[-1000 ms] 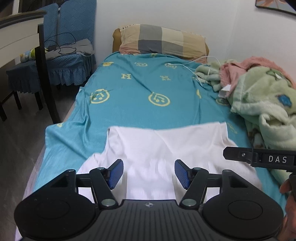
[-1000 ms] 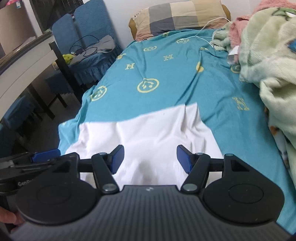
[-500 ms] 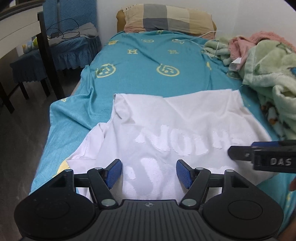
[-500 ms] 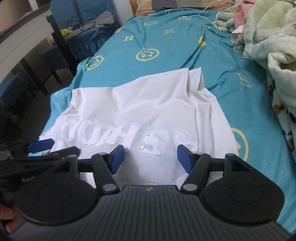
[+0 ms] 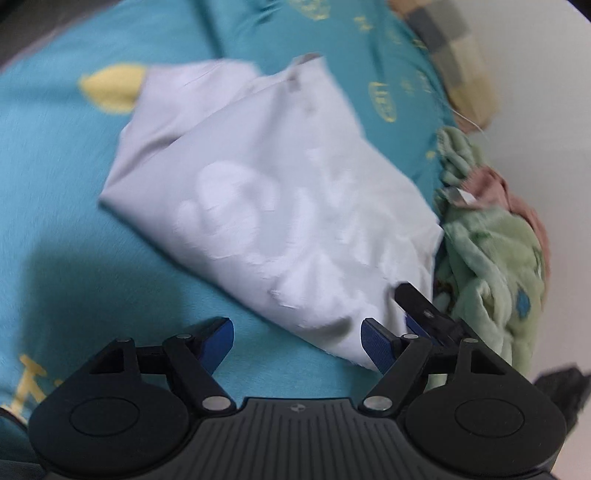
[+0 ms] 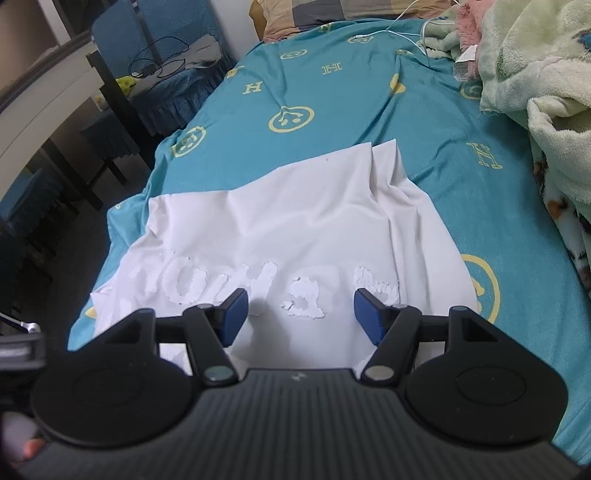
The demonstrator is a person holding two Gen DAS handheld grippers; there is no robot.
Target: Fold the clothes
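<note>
Shirt: white T-shirt (image 6: 280, 229) lies spread on the teal bed sheet (image 6: 369, 96), print up; no fold made yet, you have all of them left.
Left hand-held gripper (image 5: 297, 341): jaws just widened, empty (blurred view).
Right hand-held gripper (image 6: 299, 314): jaws apart over the print, nothing gripped.

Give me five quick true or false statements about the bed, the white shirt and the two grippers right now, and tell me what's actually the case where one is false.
1. The white shirt lies on a teal bedsheet. True.
2. The right gripper is clamped on the shirt. False: its jaws stand open above the cloth.
3. The left gripper holds nothing. True; its jaws have just been opening.
4. A red blanket is heaped beside the shirt. False: the fleece blanket is pale green.
5. A checked pillow lies at the bed's far end. True.
</note>
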